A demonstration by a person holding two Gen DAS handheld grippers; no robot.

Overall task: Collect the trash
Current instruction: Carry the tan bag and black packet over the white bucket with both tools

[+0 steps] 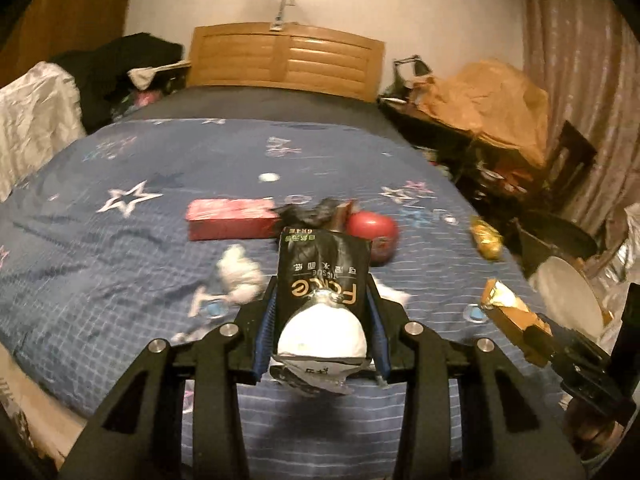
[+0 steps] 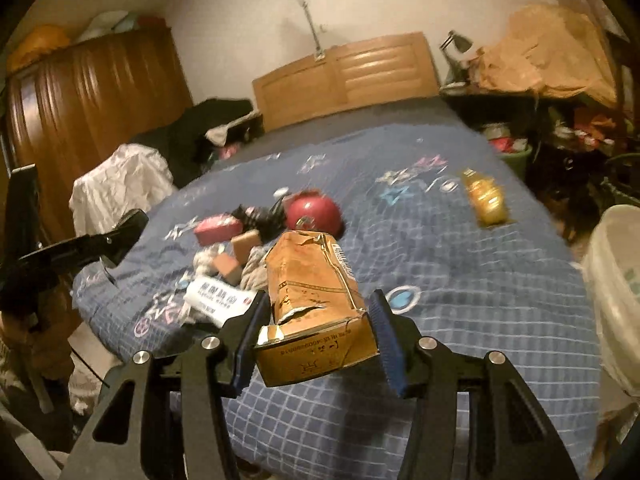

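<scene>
My left gripper is shut on a black tissue pack with white tissue bulging from its near end, held above the blue star-print bed. My right gripper is shut on a crumpled brown carton, its blue pads pressing both sides. In the left wrist view that carton shows at the right edge. On the bed lie a red box, a red round thing, a gold wrapper, a crumpled white tissue and a white printed packet.
A pale bin stands at the bed's right side. The wooden headboard is at the far end. Cluttered shelves with brown paper line the right, and clothes and a wardrobe the left. Small brown blocks lie by the red box.
</scene>
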